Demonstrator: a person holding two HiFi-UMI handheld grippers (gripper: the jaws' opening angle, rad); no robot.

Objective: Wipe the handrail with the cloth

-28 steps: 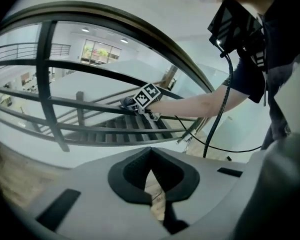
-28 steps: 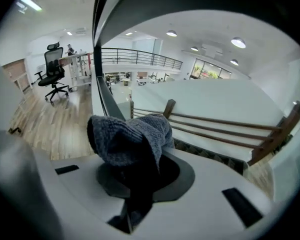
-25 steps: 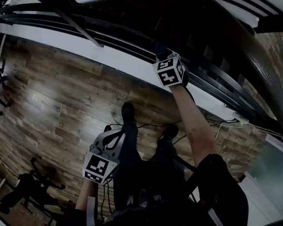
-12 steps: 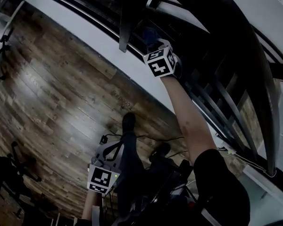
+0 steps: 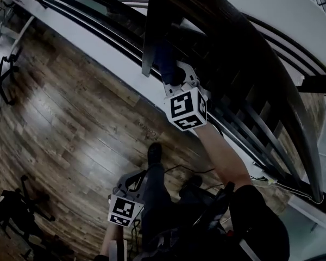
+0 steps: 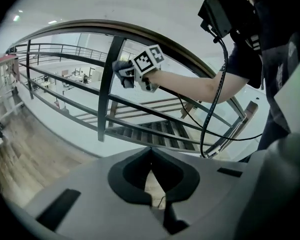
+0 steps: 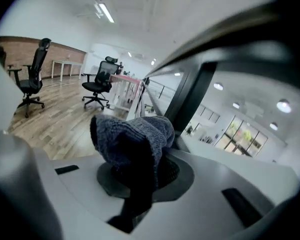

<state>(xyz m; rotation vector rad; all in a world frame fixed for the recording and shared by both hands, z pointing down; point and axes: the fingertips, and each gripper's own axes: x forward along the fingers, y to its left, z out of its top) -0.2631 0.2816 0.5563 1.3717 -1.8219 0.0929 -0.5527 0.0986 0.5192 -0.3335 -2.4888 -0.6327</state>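
Observation:
The dark curved handrail sweeps across the top right of the head view, with a dark upright post under it. My right gripper is raised to the rail beside that post, shut on a grey-blue knitted cloth. In the right gripper view the cloth bunches over the jaws and hides them, with the post just behind it. My left gripper hangs low by the person's legs. Its jaws are shut on nothing. From the left gripper view the cloth sits under the rail.
Thin horizontal rails run below the handrail, with a white ledge along the wooden floor. Office chairs stand on the floor to the left. Cables trail near the person's feet.
The right gripper with the cloth has slid along the rail to just beside the upright post, and it looks larger. The left gripper stays low.

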